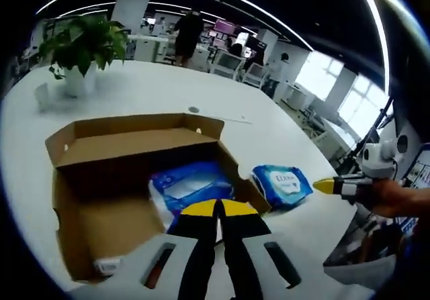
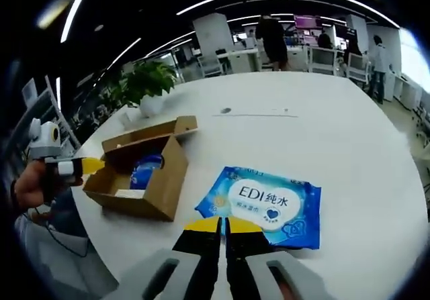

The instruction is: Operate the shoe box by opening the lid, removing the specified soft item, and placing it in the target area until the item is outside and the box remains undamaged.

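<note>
An open brown cardboard shoe box (image 1: 87,226) lies on the white table with its lid (image 1: 134,139) folded back. A soft blue pack (image 1: 191,186) rests inside it, near the right wall. My left gripper (image 1: 218,208) hovers over the box's near edge, jaws shut and empty. A second blue wipes pack (image 1: 282,184) lies flat on the table just right of the box. My right gripper (image 2: 222,225) is shut and empty just short of that wipes pack (image 2: 269,206). The box (image 2: 144,179) sits to its left with the blue pack (image 2: 146,170) inside.
A potted plant (image 1: 84,45) stands at the table's far left, also seen as the plant (image 2: 144,82). A small white item (image 1: 107,265) lies in the box's near corner. The right gripper (image 1: 324,186) enters from the right, the left gripper (image 2: 94,166) from the left. People stand among desks behind.
</note>
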The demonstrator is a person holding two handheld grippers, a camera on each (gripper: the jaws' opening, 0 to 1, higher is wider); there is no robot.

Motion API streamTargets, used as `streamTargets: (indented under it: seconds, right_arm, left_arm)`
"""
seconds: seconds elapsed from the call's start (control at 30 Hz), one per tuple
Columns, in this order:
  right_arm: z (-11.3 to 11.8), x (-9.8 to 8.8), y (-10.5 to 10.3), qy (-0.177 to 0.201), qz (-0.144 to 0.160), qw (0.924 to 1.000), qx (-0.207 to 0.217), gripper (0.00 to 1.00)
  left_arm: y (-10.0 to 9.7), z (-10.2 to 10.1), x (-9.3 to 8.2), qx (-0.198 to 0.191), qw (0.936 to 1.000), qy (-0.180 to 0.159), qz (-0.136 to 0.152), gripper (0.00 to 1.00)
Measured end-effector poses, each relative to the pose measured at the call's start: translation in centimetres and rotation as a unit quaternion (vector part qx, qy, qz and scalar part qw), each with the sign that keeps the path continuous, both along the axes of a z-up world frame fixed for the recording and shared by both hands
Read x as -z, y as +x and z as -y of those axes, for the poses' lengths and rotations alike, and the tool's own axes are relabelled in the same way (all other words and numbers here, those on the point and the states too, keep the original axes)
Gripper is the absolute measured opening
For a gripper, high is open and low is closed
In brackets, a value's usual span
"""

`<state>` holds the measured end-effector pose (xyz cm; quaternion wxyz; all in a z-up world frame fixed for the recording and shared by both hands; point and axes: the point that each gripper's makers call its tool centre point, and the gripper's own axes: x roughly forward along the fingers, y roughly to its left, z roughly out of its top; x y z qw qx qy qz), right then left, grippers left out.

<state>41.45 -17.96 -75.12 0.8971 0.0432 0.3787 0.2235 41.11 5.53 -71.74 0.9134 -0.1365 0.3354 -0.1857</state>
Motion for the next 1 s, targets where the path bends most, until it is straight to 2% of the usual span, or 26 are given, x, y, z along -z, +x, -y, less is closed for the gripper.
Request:
streamTargets:
  seconds: [0.23, 0.37, 0.57, 0.7, 0.9, 1.0]
  right_arm:
    - [-2.4, -0.6, 0.3, 0.0, 0.005, 0.9996, -0.026, 0.0]
    - [-3.8, -0.7, 0.5, 0.002, 0.008, 0.9991, -0.041, 0.0]
    - [-6.0, -0.9, 0.7, 0.003, 0.008, 0.998, -0.063, 0.0]
    - [-7.6, -1.3, 0.9, 0.006, 0.012, 0.9966, -0.082, 0.0]
    - [-10.0, -1.7, 1.0, 0.01, 0.015, 0.9933, -0.114, 0.06]
    - [-11.4, -1.8, 0.8, 0.0, 0.019, 0.9893, -0.145, 0.1]
  left_arm:
    - [-0.4, -2.6, 0.2, -0.027, 0.9996, -0.005, 0.001, 0.0]
    - [-1.0, -3.5, 0.3, -0.03, 0.9995, 0.012, 0.004, 0.0]
    - [-1.7, -4.9, 0.5, -0.038, 0.9991, 0.017, 0.007, 0.01]
    - [-2.4, -5.8, 0.6, -0.046, 0.9987, 0.021, 0.008, 0.03]
    - [-3.6, -7.0, 0.9, -0.056, 0.9979, 0.029, 0.011, 0.09]
    - [-4.2, -7.3, 1.3, -0.055, 0.9978, 0.035, 0.013, 0.14]
